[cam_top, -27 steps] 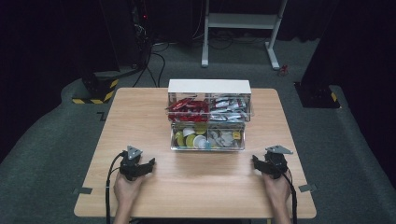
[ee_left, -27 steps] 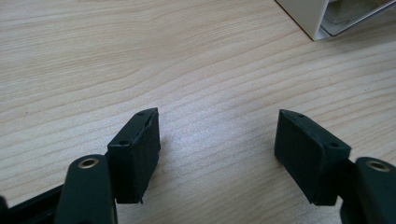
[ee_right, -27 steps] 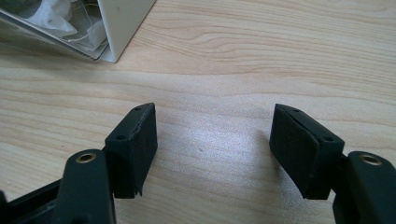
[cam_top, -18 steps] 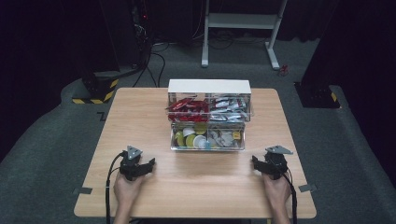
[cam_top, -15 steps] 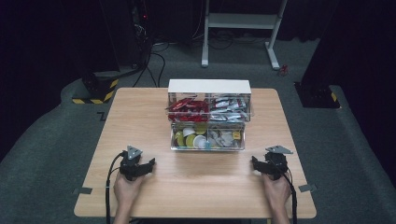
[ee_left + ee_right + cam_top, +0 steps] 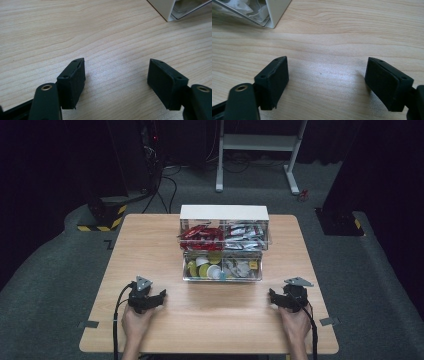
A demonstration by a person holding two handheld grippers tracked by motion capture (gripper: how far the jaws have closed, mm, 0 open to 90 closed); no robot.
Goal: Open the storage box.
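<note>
On the wooden table (image 6: 150, 245) a clear two-level organizer (image 6: 222, 247) with a white top stands at the middle, well apart from both grippers, which rest near the front edge to either side of it. From the high view its contents are hard to make out: red packets (image 6: 200, 233) in the upper left compartment, silvery packets (image 6: 242, 232) in the upper right, small round yellow and white items (image 6: 205, 268) in the lower left, and pale things in the lower right too small to name. The person's forearms are cut off by the bottom of that view. From above, the left gripper (image 6: 150, 298) and right gripper (image 6: 280, 299) are dark shapes whose jaws cannot be judged. The left gripper view settles it for the left gripper (image 6: 116, 75): jaws spread wide over bare wood, nothing between them, with a white corner of the organizer (image 6: 165, 8) cut off at the top right. The right gripper view shows the right gripper (image 6: 327, 75) the same way, jaws spread and empty, and a corner of the organizer (image 6: 274, 11) at the top left with crumpled pale contents blurred behind its clear wall. Compared with the earlier high-view pictures, both hands and the organizer sit in the same places.
</note>
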